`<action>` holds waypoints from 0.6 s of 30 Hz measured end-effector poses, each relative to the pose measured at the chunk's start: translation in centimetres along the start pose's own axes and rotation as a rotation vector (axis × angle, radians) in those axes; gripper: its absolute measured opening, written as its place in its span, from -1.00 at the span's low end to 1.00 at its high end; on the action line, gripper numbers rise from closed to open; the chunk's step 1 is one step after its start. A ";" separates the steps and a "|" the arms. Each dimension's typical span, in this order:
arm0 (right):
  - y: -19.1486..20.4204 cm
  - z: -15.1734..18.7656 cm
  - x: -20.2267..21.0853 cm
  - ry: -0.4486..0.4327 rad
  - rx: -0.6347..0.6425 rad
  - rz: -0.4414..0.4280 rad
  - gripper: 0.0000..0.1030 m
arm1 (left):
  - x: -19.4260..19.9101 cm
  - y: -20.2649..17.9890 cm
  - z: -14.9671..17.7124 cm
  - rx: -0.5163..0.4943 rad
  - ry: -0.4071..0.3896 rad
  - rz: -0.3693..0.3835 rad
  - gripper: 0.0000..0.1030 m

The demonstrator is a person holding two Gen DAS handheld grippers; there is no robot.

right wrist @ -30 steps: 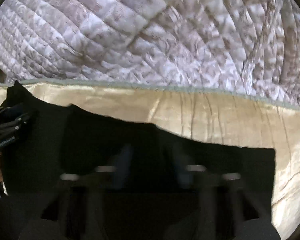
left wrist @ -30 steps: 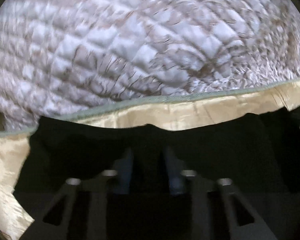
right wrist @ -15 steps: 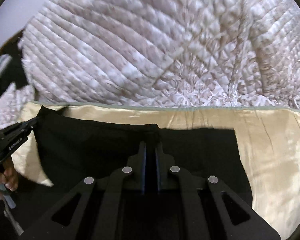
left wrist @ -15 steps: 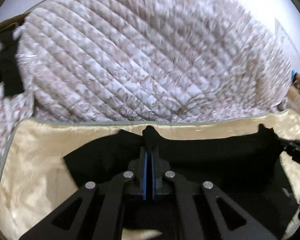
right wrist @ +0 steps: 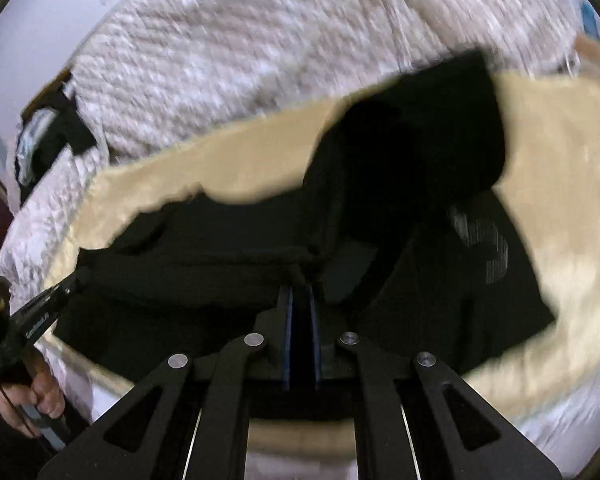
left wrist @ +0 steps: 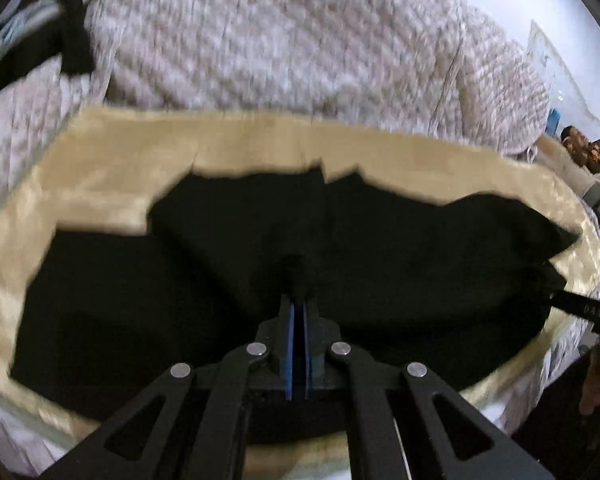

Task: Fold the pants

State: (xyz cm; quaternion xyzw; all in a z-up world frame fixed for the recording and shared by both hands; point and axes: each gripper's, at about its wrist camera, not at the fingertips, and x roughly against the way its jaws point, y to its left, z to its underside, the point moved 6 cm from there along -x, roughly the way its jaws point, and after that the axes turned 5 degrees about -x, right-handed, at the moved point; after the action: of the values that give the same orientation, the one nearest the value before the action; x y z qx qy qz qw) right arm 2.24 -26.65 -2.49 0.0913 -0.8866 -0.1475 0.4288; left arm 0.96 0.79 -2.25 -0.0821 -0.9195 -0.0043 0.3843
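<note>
Black pants [left wrist: 380, 260] lie on a cream satin sheet [left wrist: 100, 184]. My left gripper [left wrist: 298, 300] is shut on a pinch of their near edge, with cloth bunched just past the blue pads. In the right wrist view the pants [right wrist: 420, 200] are doubled over, with a pale print showing on the right part. My right gripper [right wrist: 300, 286] is shut on a thick folded edge. Each gripper shows in the other's view: the right one [left wrist: 580, 312] pinches the pants' right corner, the left one [right wrist: 44, 316] their left corner.
A quilted white-and-beige blanket [left wrist: 280, 40] rises behind the sheet, also in the right wrist view [right wrist: 260, 60]. A dark strap or garment [left wrist: 72, 40] lies at the far left. Small colourful objects [left wrist: 596, 152] sit far right. A person's hand [right wrist: 40, 396] holds the left gripper.
Both grippers have drawn back from the quilt toward the sheet's near edge, carrying the pants' edge with them. More cream sheet now shows beyond the pants, and the cloth has doubled over.
</note>
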 end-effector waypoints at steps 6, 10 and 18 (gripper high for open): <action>-1.5 1.7 0.5 0.040 -0.090 -0.051 -0.52 | 1.9 1.2 1.5 0.019 0.016 0.005 -0.76; -2.2 2.0 1.7 0.028 -0.157 -0.104 0.21 | 3.1 2.0 0.4 0.040 -0.017 0.008 -0.37; -5.1 1.7 2.3 -0.034 -0.325 -0.147 0.21 | -1.0 -0.7 -4.9 -0.093 -0.018 0.004 0.00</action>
State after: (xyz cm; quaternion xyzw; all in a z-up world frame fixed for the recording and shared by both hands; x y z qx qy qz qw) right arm -0.32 -31.84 -3.52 0.0830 -0.8491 -0.3215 0.4109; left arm 4.96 -0.35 0.55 -0.1016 -0.9217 -0.0455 0.3716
